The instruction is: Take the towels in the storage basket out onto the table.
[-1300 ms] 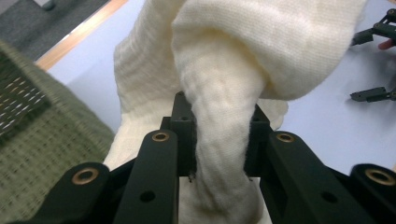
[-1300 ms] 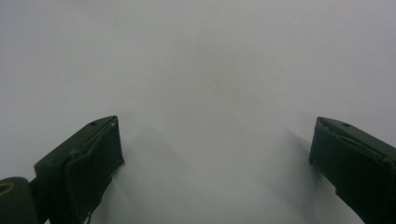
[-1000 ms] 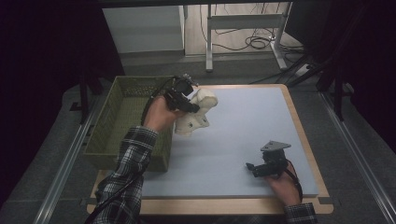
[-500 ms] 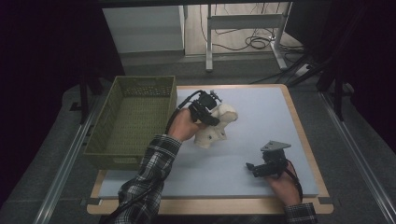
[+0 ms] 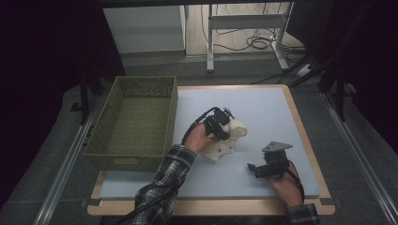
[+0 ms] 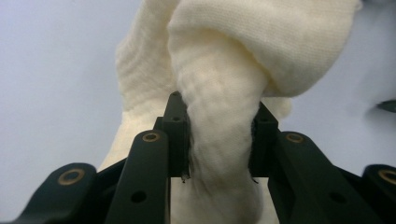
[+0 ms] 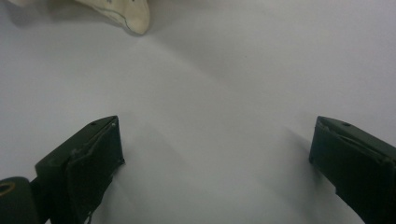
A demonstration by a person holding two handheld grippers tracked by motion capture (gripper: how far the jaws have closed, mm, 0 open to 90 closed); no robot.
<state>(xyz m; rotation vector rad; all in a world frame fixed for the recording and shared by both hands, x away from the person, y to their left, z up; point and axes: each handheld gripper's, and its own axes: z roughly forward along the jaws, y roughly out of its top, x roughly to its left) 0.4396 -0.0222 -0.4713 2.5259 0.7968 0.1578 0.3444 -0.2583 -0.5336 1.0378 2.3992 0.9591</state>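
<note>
We note the left gripper [image 6: 219, 140] clenched on a cream knitted garment [image 5: 224, 140] (jaws just easing apart, cloth between the pads) lying mid-mat [image 5: 263, 108], beside the green basket [image 5: 133, 124]. Right gripper [image 5: 252, 168] rests released nearby.

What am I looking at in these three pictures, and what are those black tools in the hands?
A person sits at a table and works with a hand-held two-jaw tool in each hand. The high view looks down from above. Each of the other two pictures comes from a camera on one tool, looking along its black jaws.

On the pale blue mat lies a cream knitted cloth, and beside it stands an olive-green woven basket.

The left gripper has a fold of the cream cloth between its pads; its jaws have just been opening a little. The right gripper rests open above bare mat, holding nothing.
</note>
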